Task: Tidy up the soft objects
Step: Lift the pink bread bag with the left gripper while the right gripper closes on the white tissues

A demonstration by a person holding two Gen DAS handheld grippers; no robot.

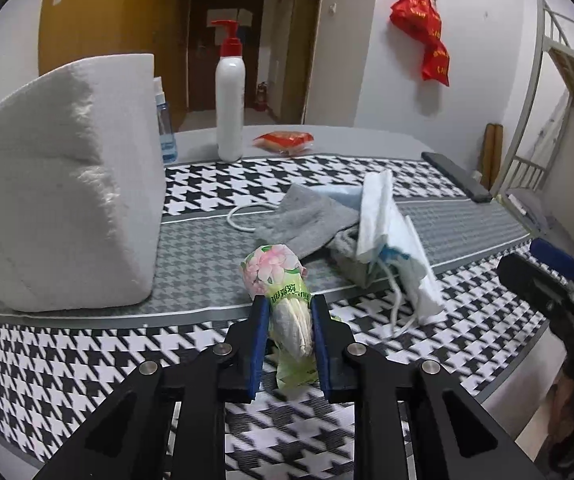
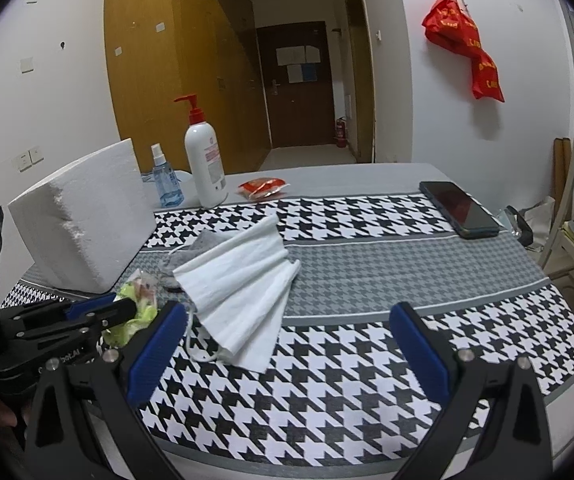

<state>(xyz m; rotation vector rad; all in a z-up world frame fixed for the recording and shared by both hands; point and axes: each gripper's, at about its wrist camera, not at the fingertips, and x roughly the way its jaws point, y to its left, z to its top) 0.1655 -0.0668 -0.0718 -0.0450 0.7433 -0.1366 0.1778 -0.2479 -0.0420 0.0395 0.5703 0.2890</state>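
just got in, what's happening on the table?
A person is tidying soft items with handheld tongs. The left tongs are shut on a floral tissue pack beside the white foam block. The right tongs hang open near the white face mask, holding nothing. The grey sock lies untouched.

black-white houndstooth cloth (image 2: 327, 380), red bag (image 2: 463, 48)

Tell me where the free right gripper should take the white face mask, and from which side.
Grip the face mask at its near folded corner, close to the ear loop, coming in low from the front. That end lies flat on the houndstooth cloth nearest the right gripper, whose jaws stand open and empty. The far end overlaps the grey sock, so pinching there would likely catch both.
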